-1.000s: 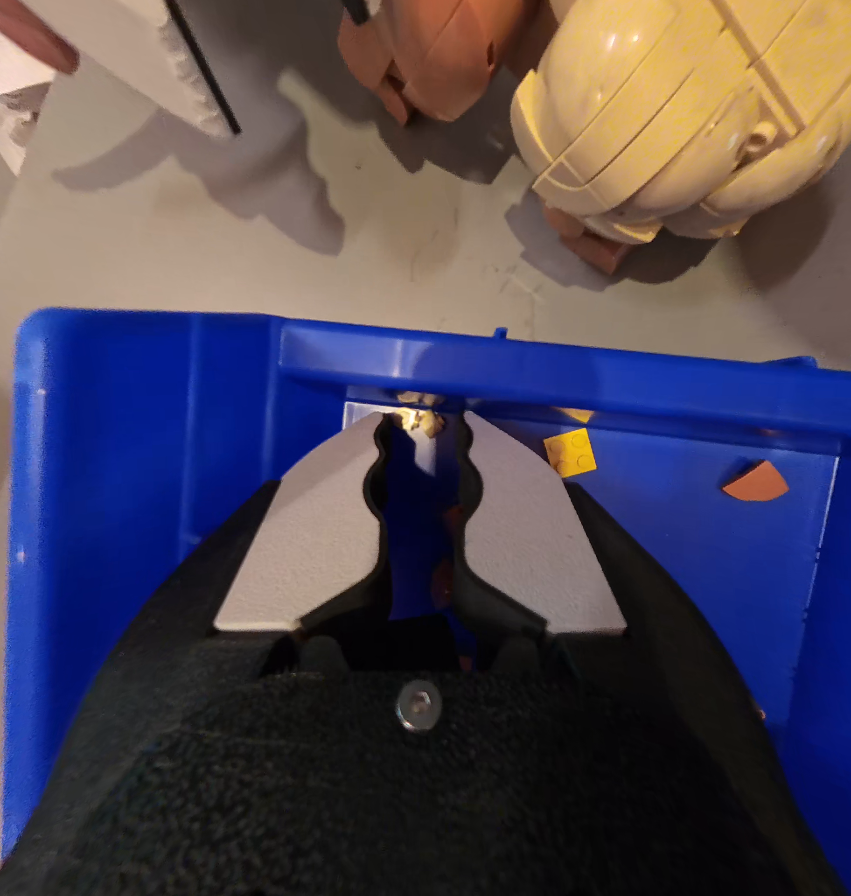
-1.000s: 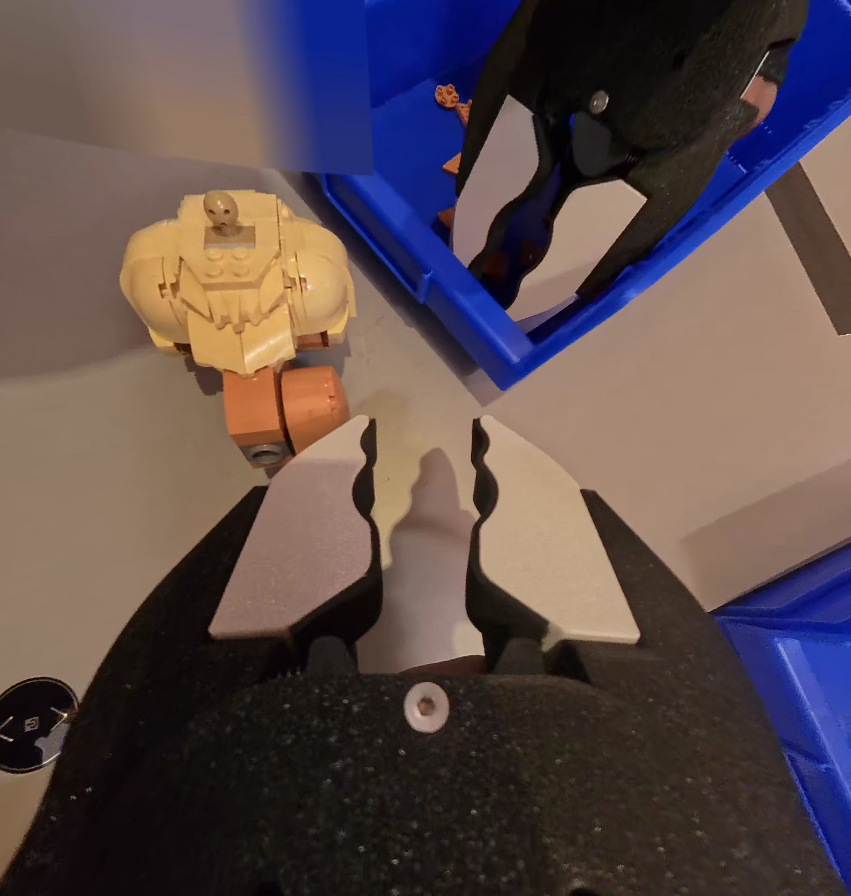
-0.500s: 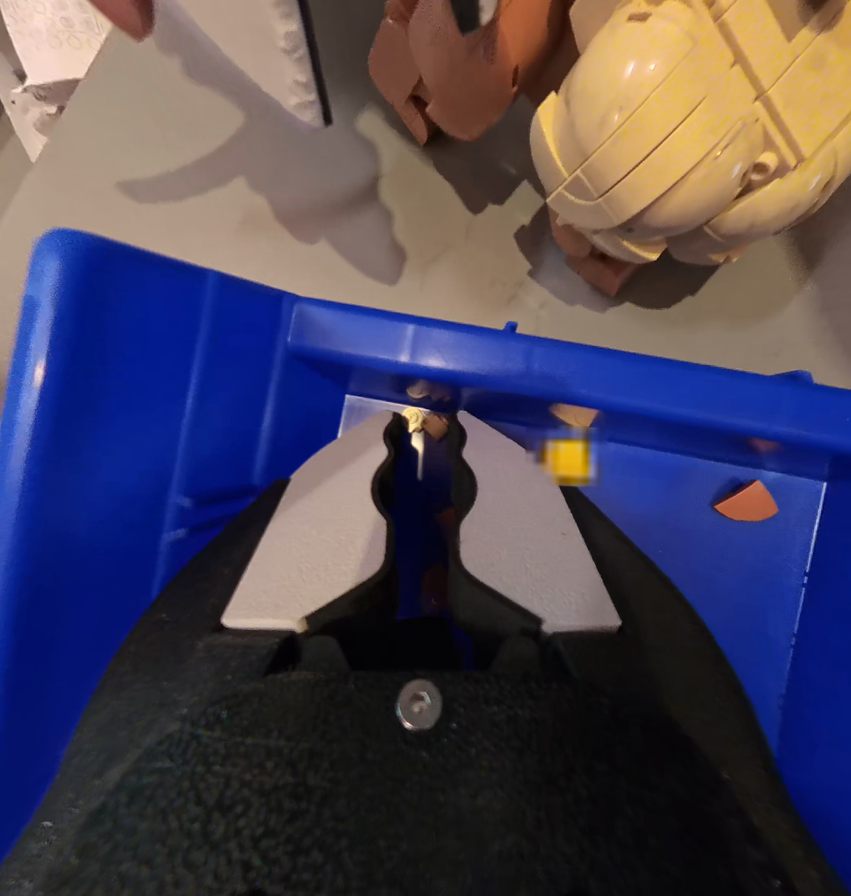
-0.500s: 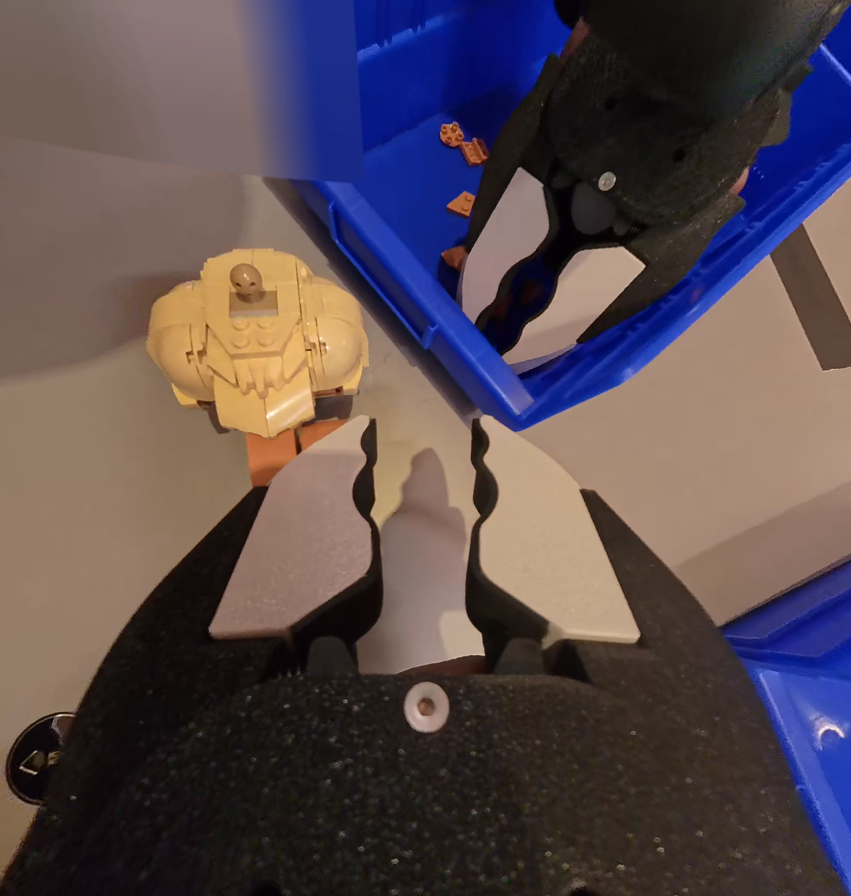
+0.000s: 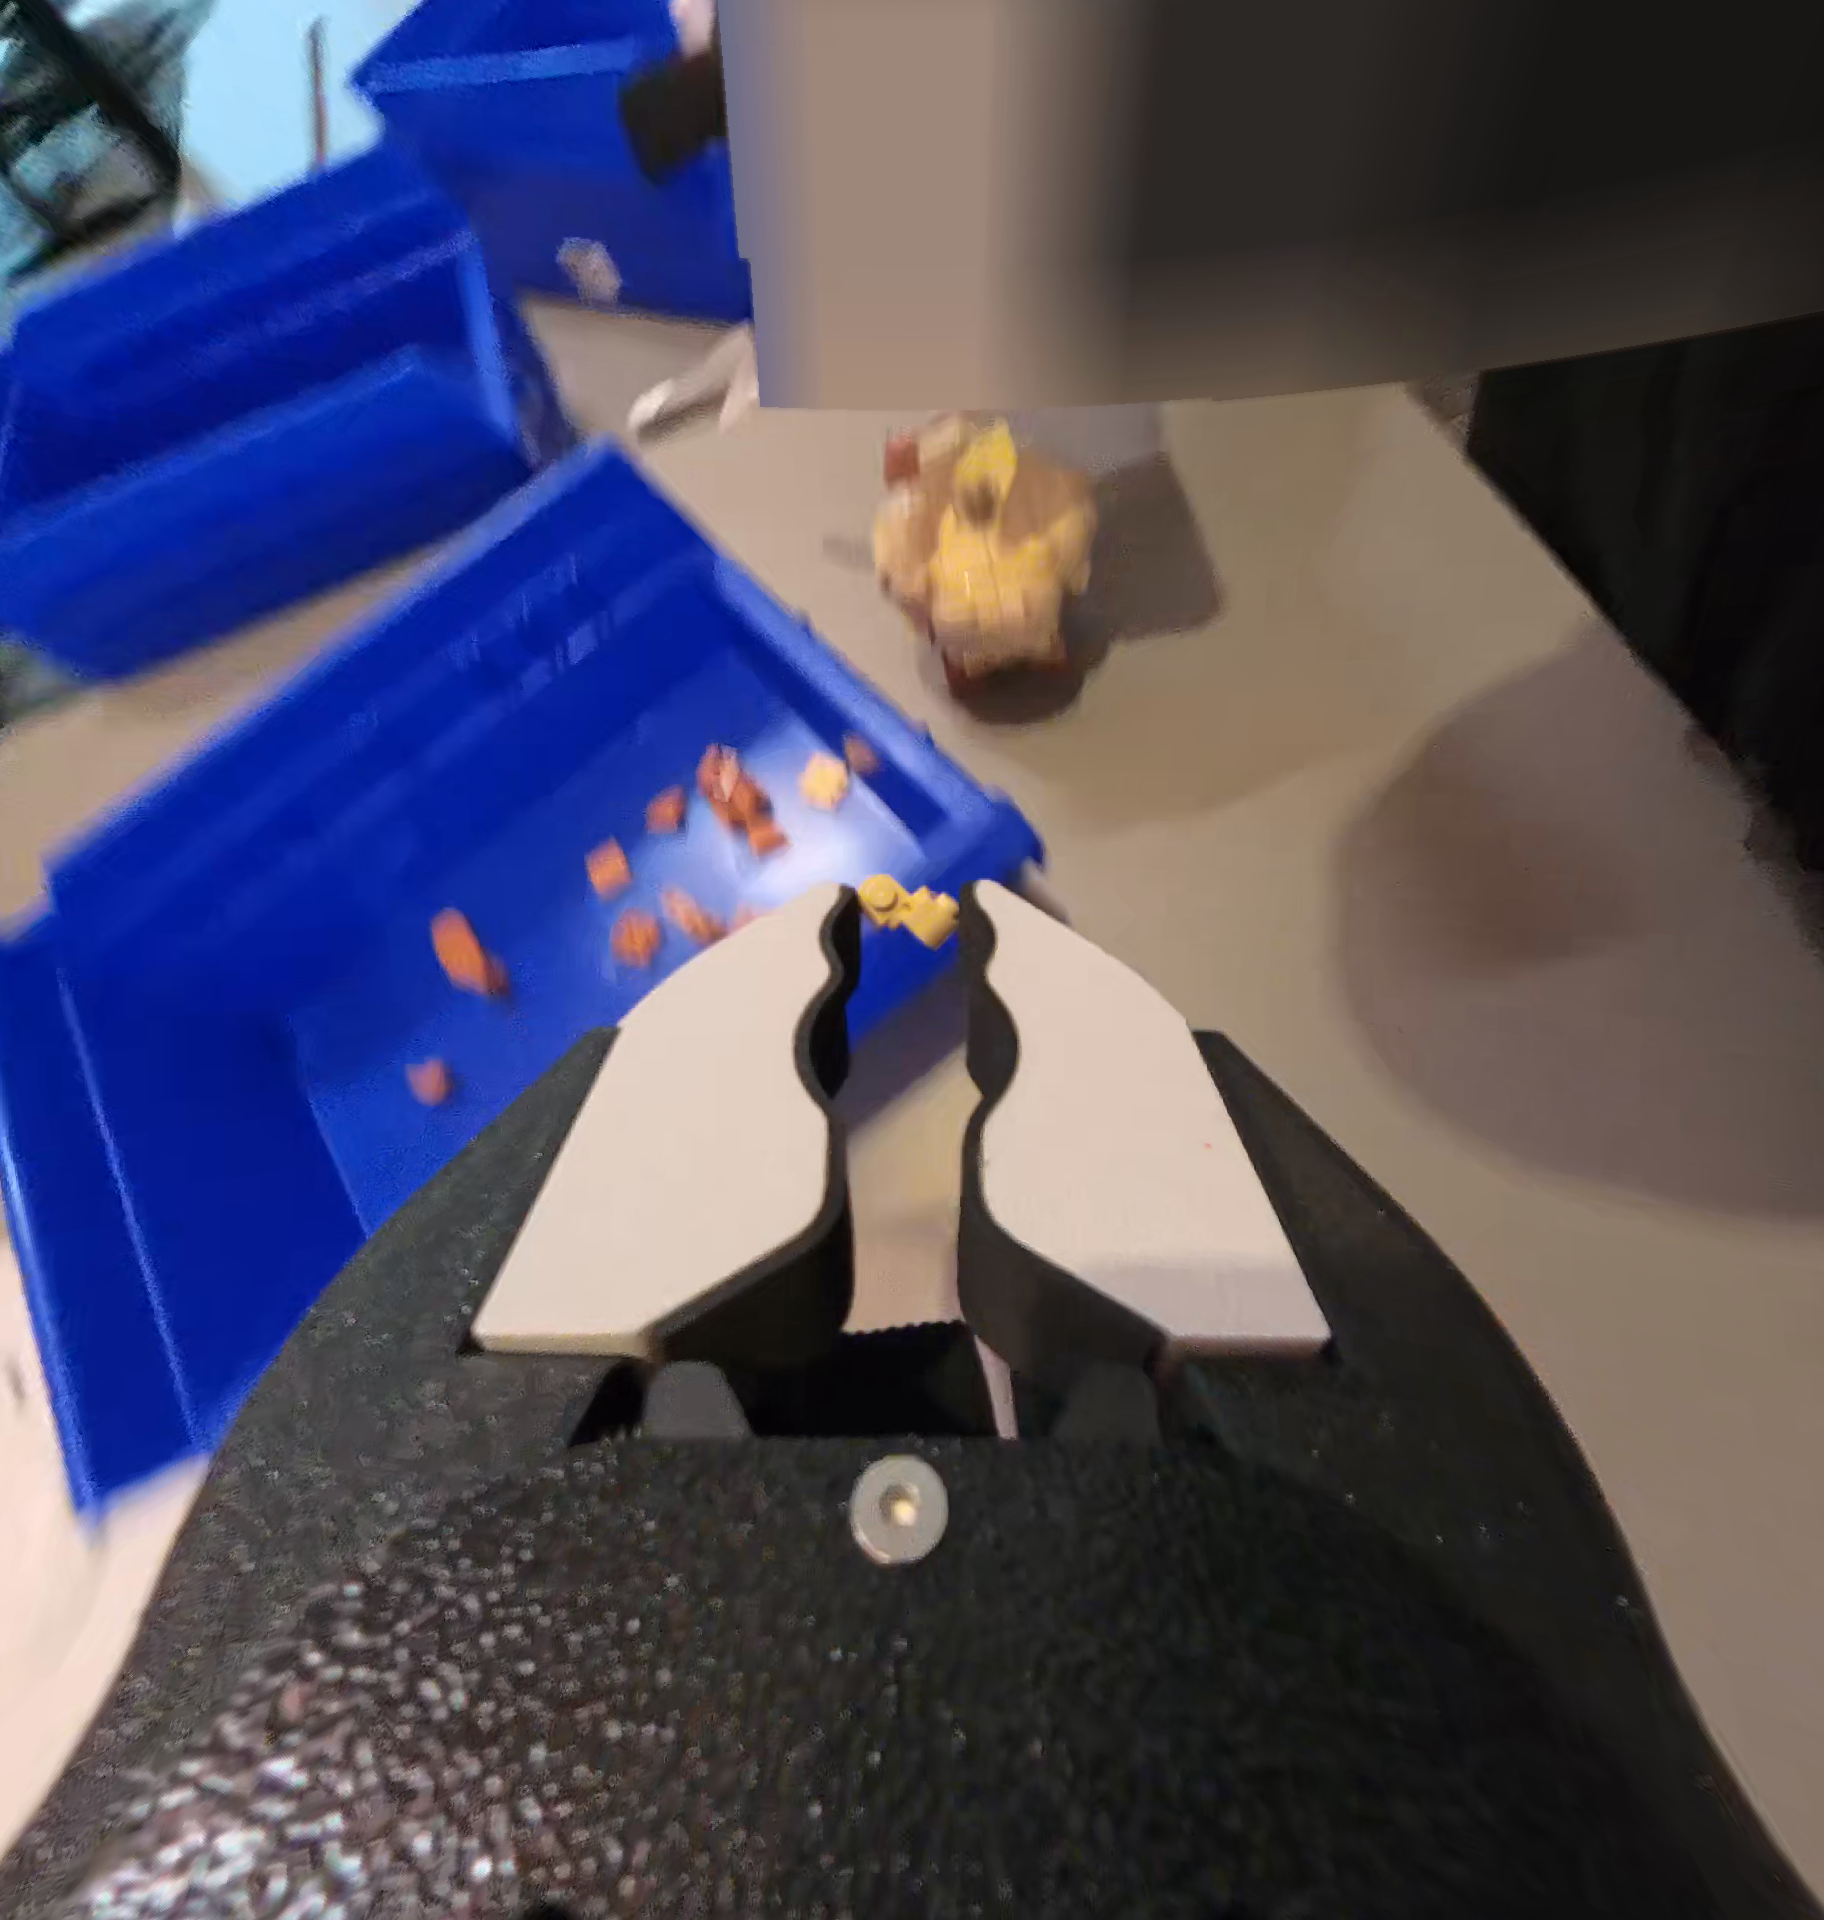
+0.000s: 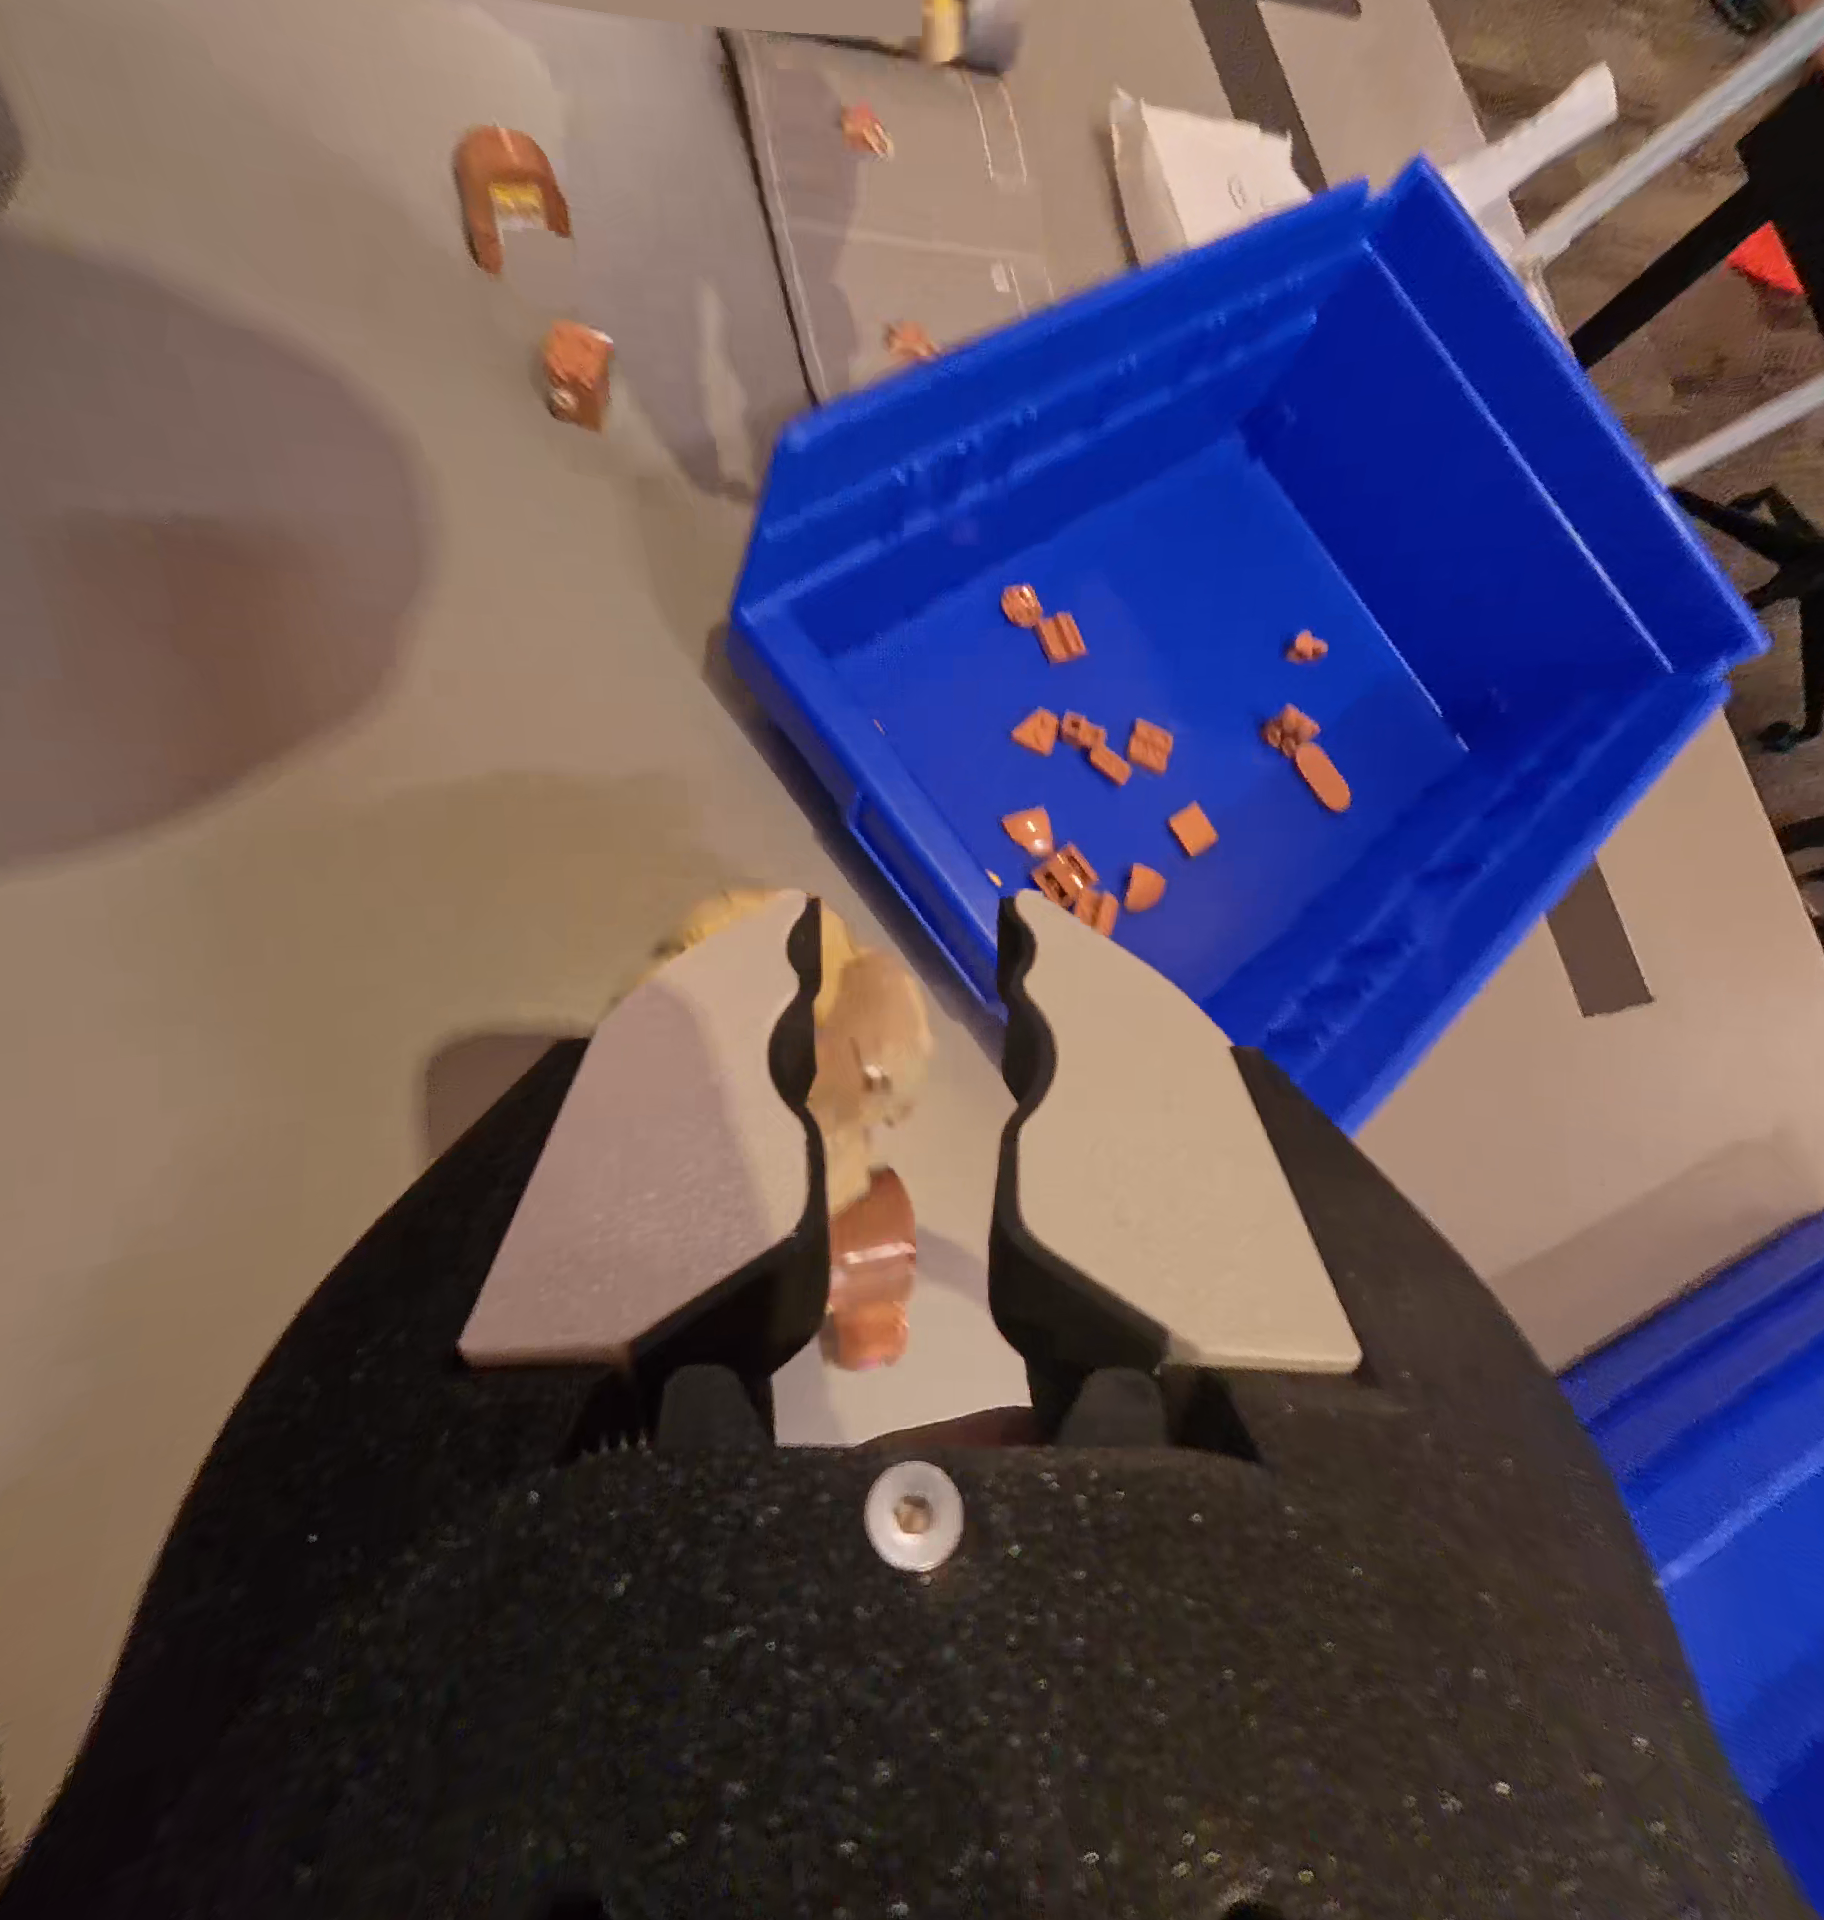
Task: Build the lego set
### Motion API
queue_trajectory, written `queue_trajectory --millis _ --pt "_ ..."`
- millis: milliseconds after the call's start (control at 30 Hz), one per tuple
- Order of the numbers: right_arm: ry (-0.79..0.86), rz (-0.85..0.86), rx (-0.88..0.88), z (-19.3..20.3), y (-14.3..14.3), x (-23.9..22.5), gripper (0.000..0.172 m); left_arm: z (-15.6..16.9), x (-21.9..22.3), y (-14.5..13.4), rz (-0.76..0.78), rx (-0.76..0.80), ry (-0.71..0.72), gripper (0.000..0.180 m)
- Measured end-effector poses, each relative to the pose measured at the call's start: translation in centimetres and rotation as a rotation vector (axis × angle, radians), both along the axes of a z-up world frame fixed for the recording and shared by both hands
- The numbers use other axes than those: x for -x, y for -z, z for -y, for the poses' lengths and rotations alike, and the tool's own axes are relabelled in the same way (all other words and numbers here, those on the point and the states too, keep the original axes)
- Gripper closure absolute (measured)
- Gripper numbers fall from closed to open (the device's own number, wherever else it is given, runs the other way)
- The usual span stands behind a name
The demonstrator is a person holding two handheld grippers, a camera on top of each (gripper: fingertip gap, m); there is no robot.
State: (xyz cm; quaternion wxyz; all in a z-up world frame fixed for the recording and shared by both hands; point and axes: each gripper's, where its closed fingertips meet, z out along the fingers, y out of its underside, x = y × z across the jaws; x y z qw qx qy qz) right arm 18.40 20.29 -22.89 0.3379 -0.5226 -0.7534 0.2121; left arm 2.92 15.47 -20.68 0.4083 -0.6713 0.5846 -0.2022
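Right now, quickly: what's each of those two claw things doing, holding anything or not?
Left gripper: closed on a small yellow brick, pinched between its fingers.
Right gripper: open, holding nothing; a tan figure lies on the table below its fingers.

Each camera sits just behind its own hand-held gripper, whose fingers fill the lower frame. The left wrist view looks down and forward from fairly high over the table, somewhat blurred. The right wrist view looks more steeply down. Both share the blue bin and apparently the tan brick figure.
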Motion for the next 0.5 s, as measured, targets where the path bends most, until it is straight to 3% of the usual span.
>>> queue_trajectory --millis 100,233,400,500 --pt "-0.032 0.012 0.008 3.4 0.1 1.6 0.142 5.7 5.5 4.6 -0.012 0.067 -0.208 0.163" --pt "-0.081 0.061 0.023 8.0 1.7 4.4 0.142 11.4 9.6 9.5 0.023 0.156 -0.370 0.163" --pt "-0.144 0.100 0.084 13.8 4.5 8.8 0.142 14.2 11.1 13.9 -0.004 0.234 -0.383 0.163" --pt "-0.128 0.159 0.137 15.9 7.8 11.4 0.142 14.3 11.0 14.3 -0.005 0.239 -0.362 0.163"
